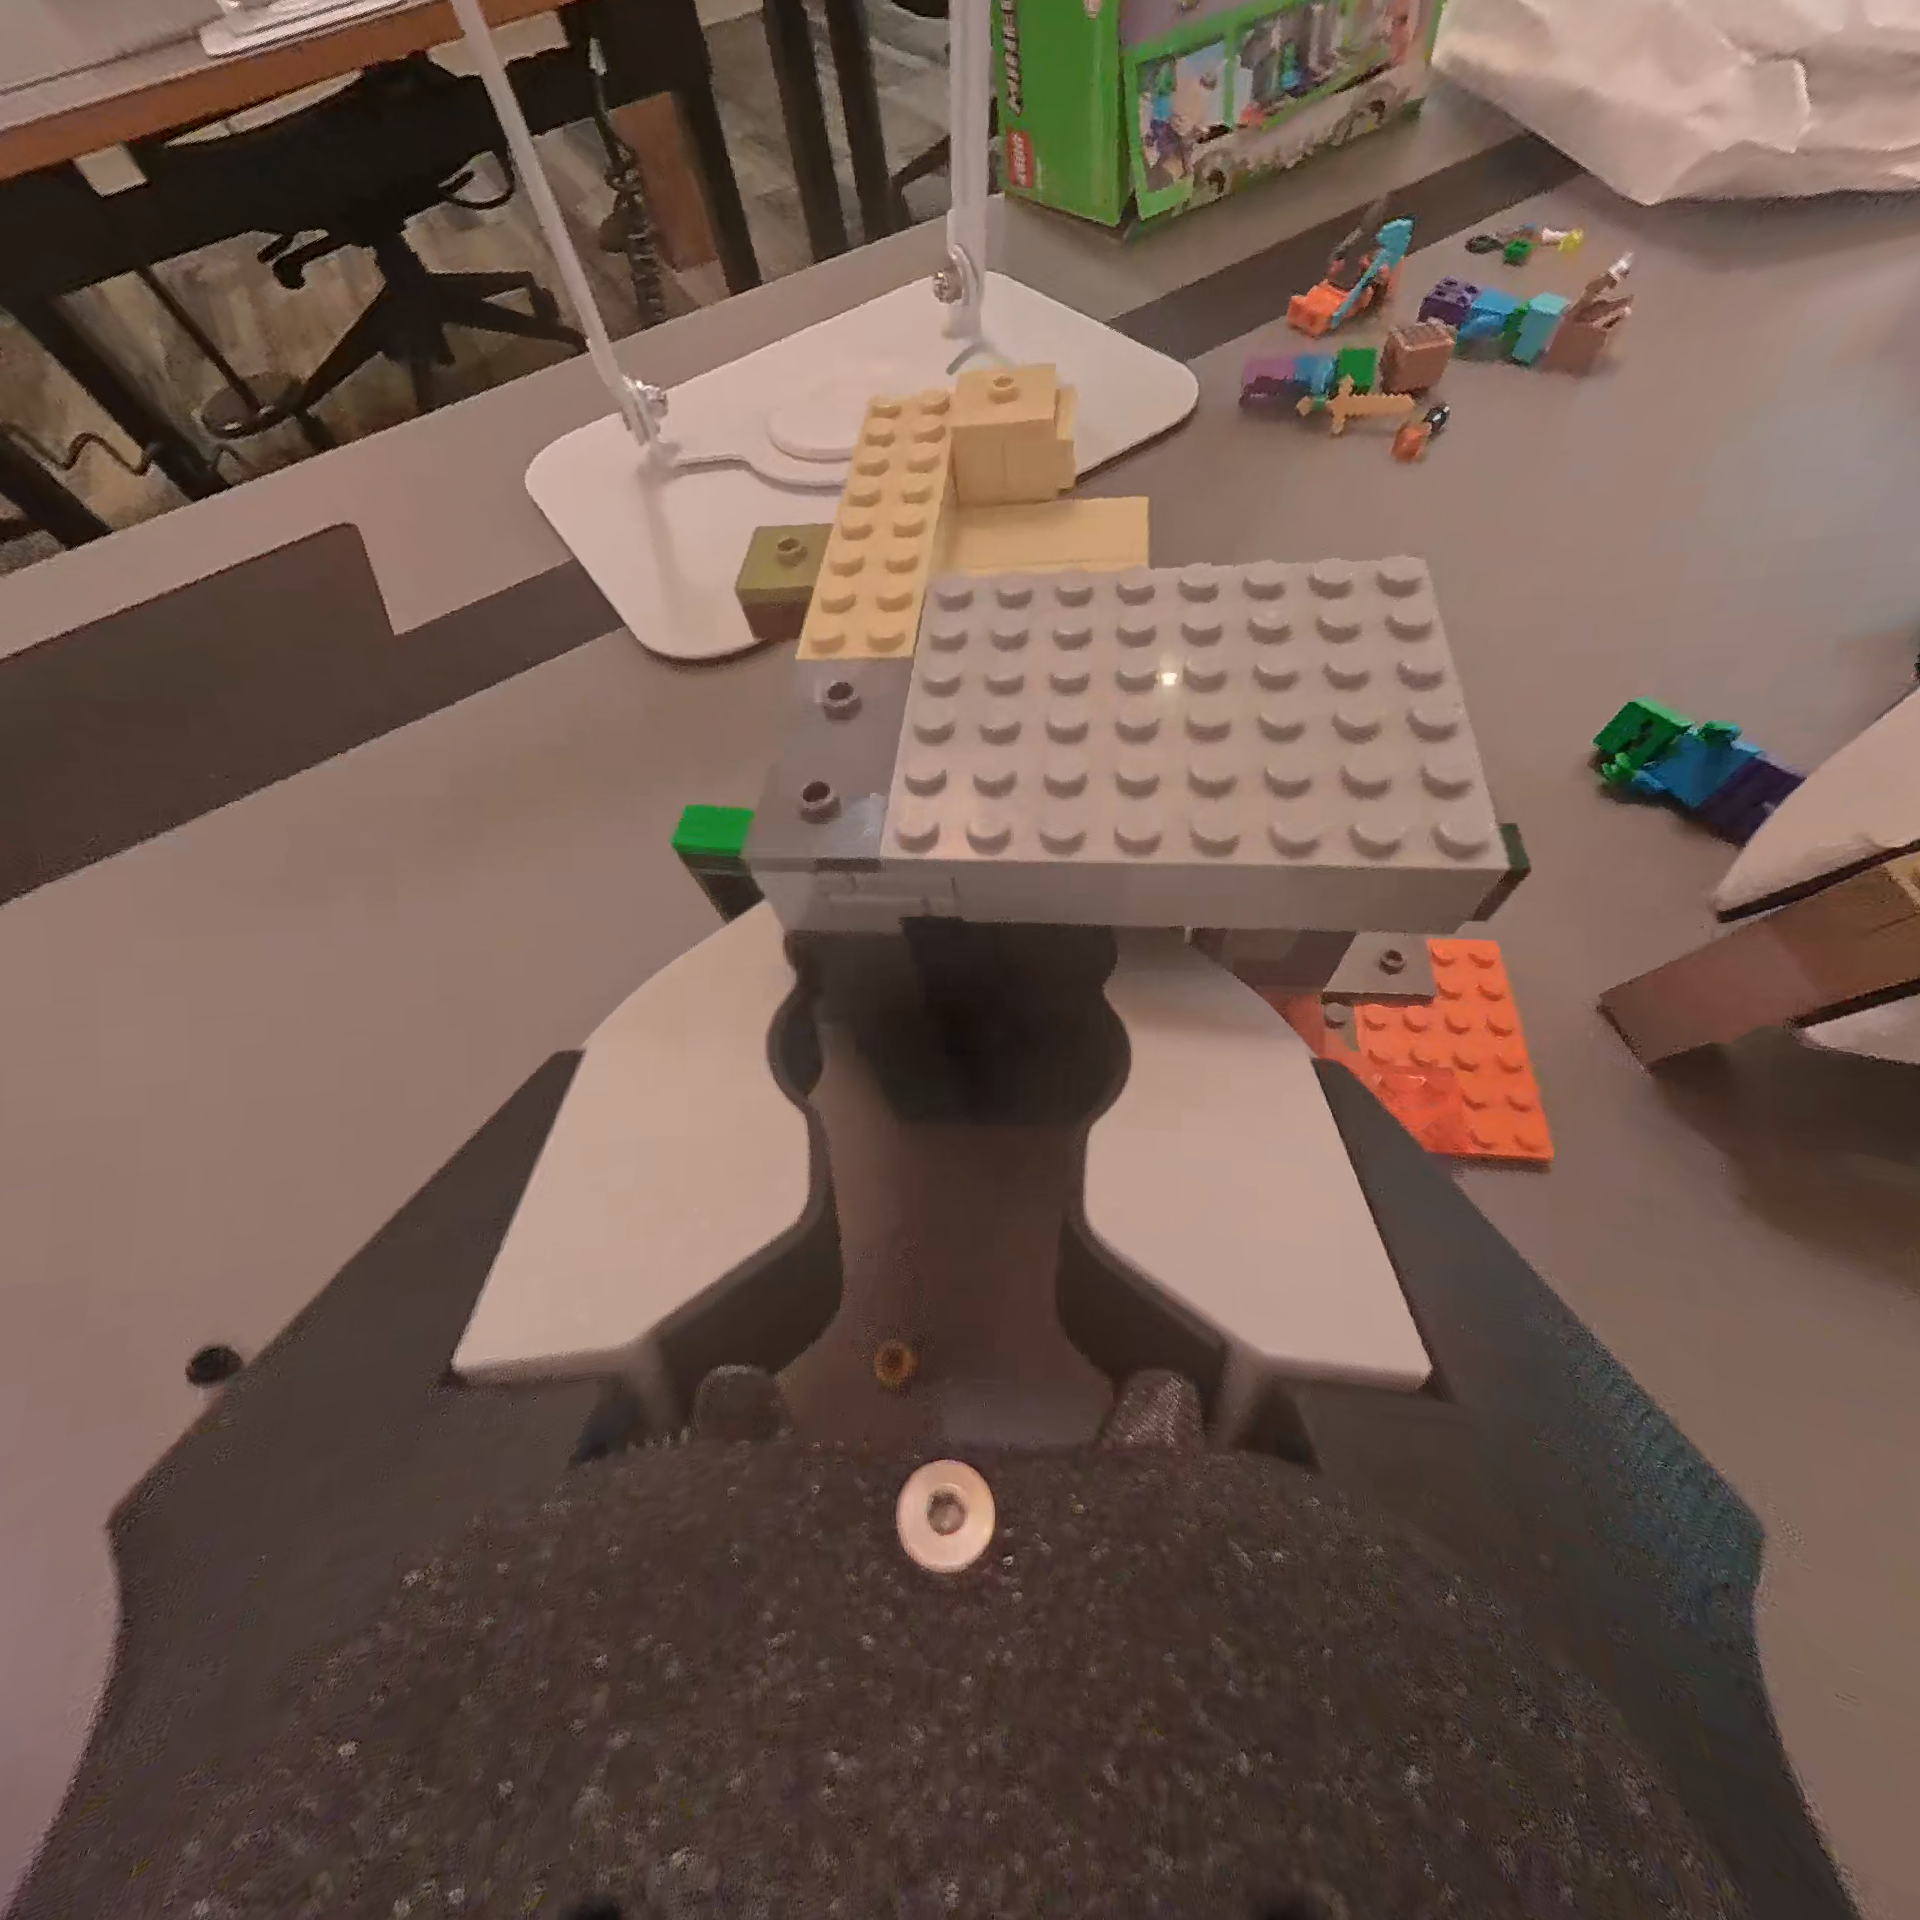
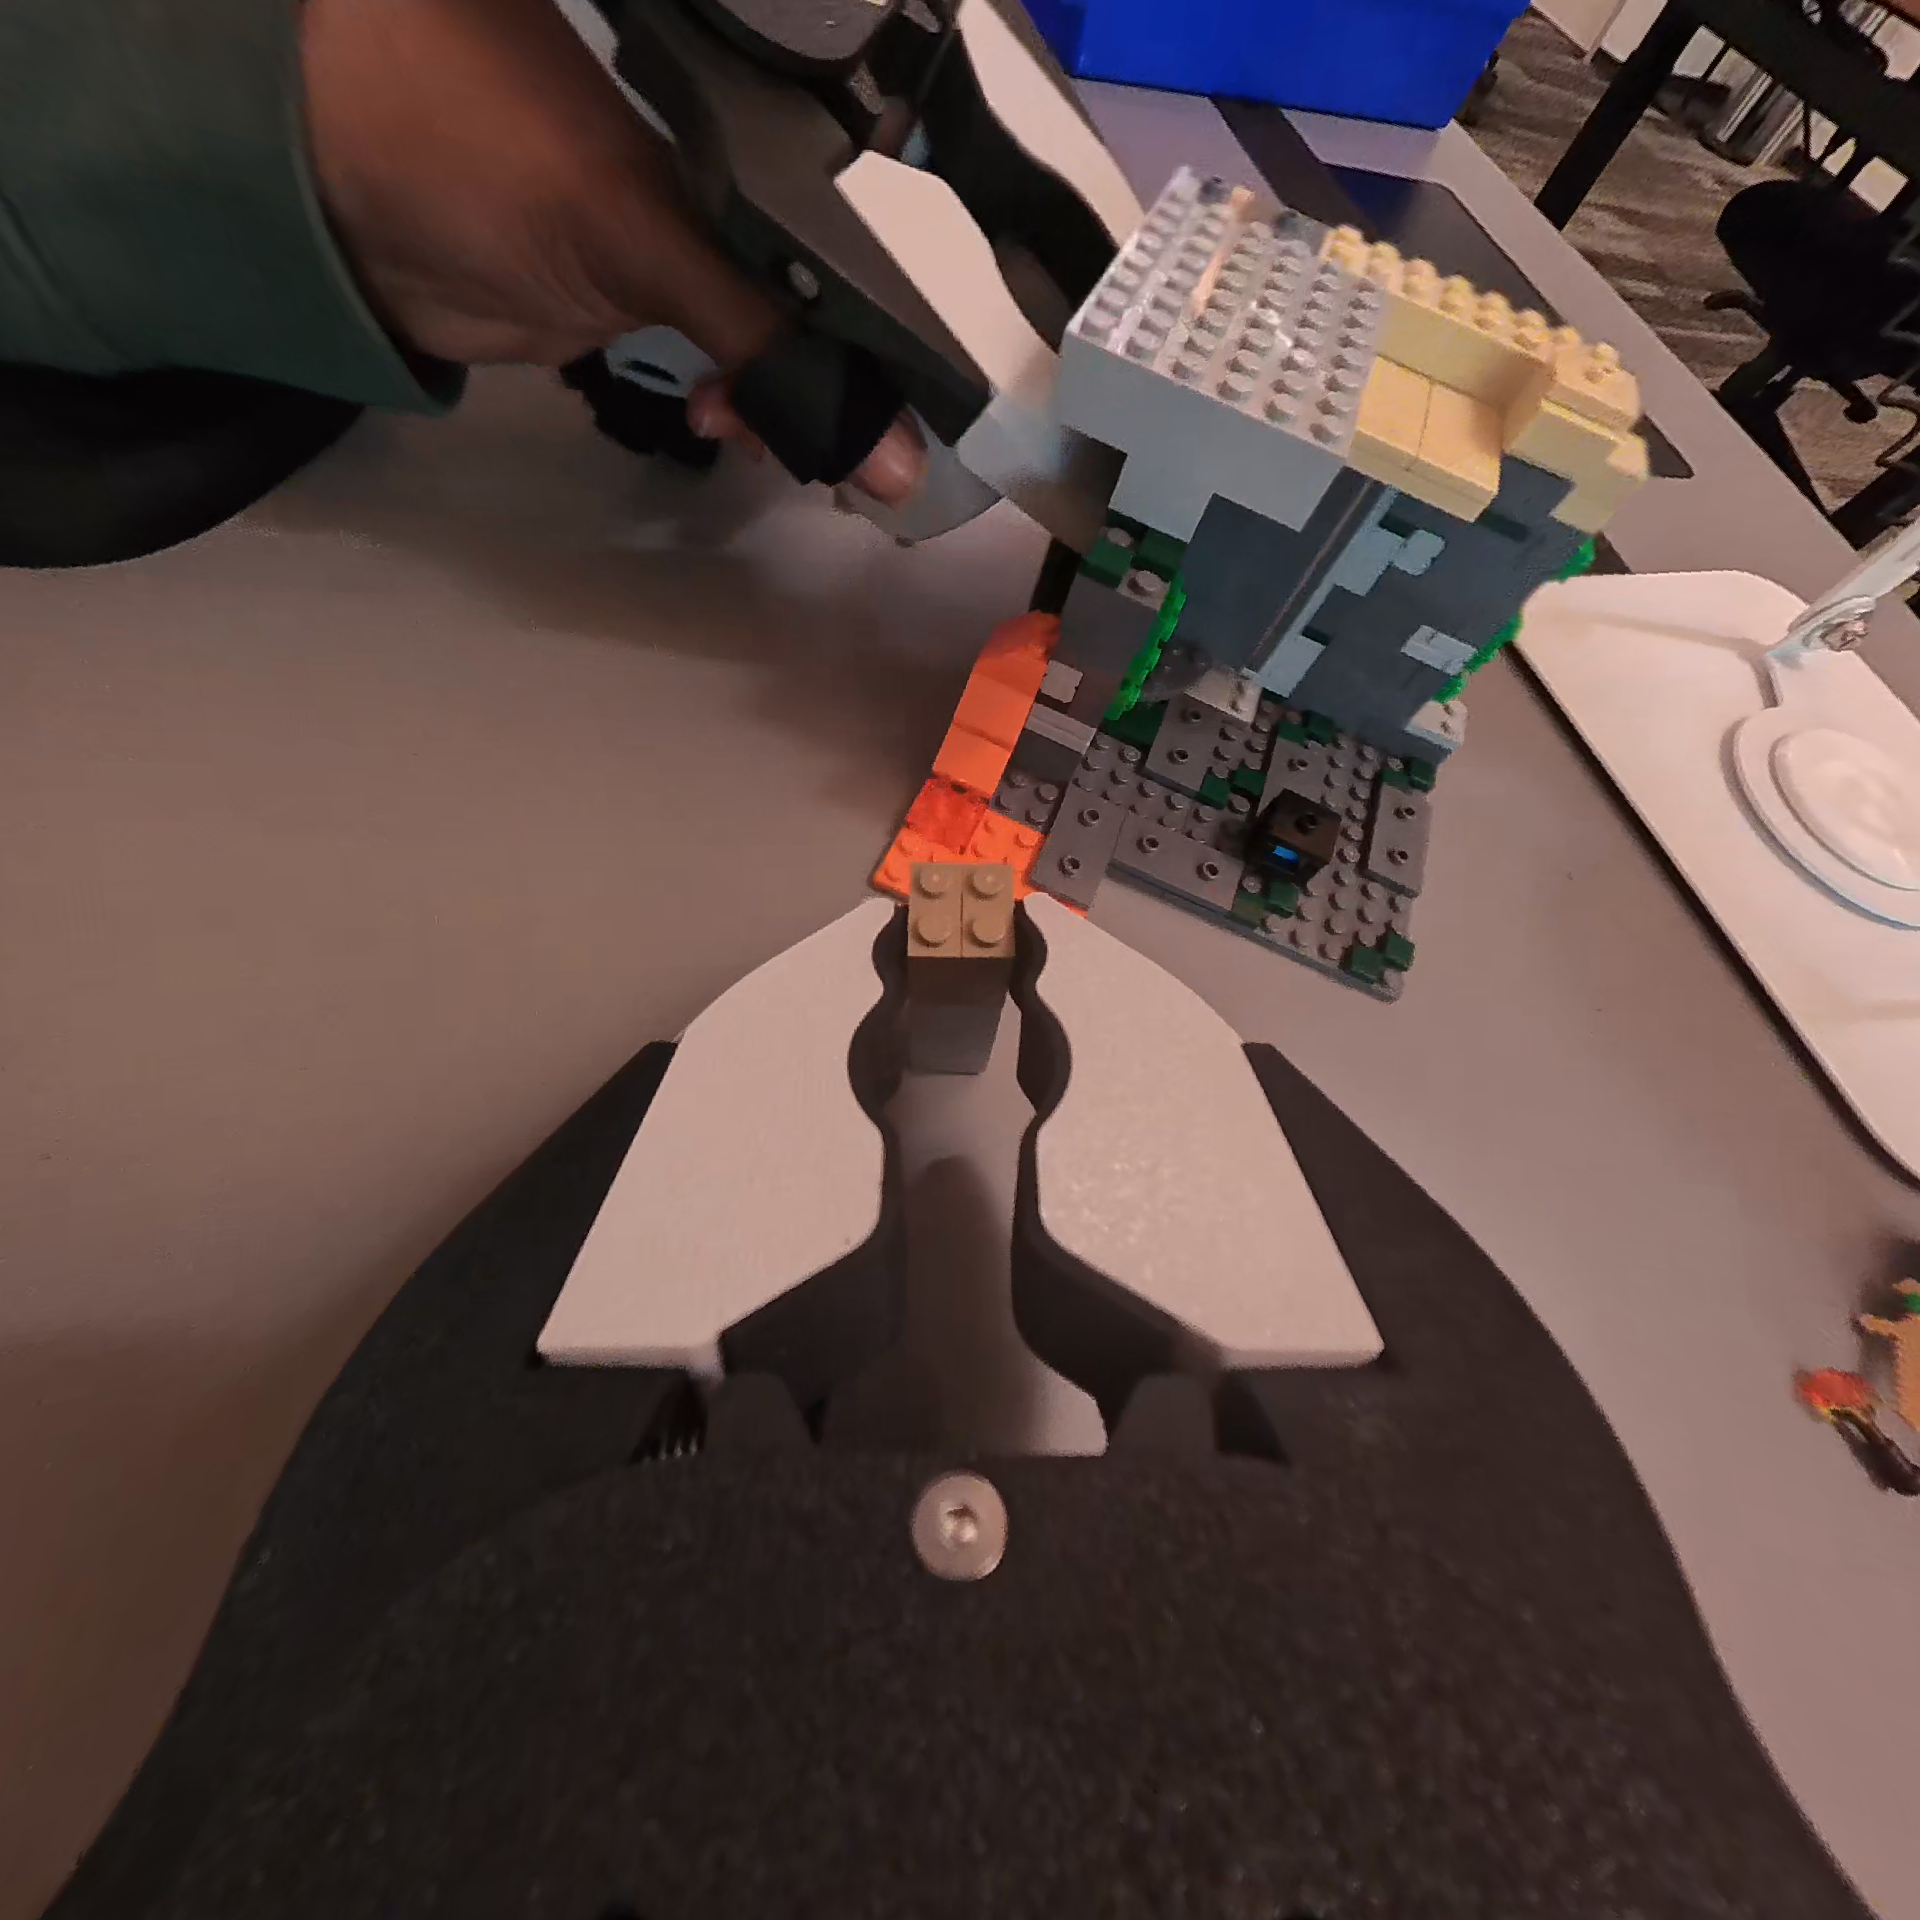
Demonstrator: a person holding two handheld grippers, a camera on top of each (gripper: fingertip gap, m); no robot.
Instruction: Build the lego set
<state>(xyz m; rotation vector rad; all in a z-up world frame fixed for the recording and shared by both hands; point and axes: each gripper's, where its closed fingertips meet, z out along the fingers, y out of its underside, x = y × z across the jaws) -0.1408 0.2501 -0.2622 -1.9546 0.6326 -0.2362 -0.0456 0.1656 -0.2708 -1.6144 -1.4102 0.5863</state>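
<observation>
Right gripper (image 2: 961,925): jaws pinch a small stack of olive-tan bricks (image 2: 961,914), both fingertips pressed to its sides. The stack stands upright, long axis vertical, studs up, above the grey table (image 2: 416,831) just before the orange plate (image 2: 982,717) of the brick model (image 2: 1330,499). Left gripper (image 1: 951,935): jaws spread, tips hidden under the model's grey studded roof (image 1: 1195,717); whether they press anything cannot be told. The right view alone shows the hand (image 2: 540,208) on the left gripper and the model's walls; the left view alone shows loose figures (image 1: 1434,343) and a green box (image 1: 1216,94).
</observation>
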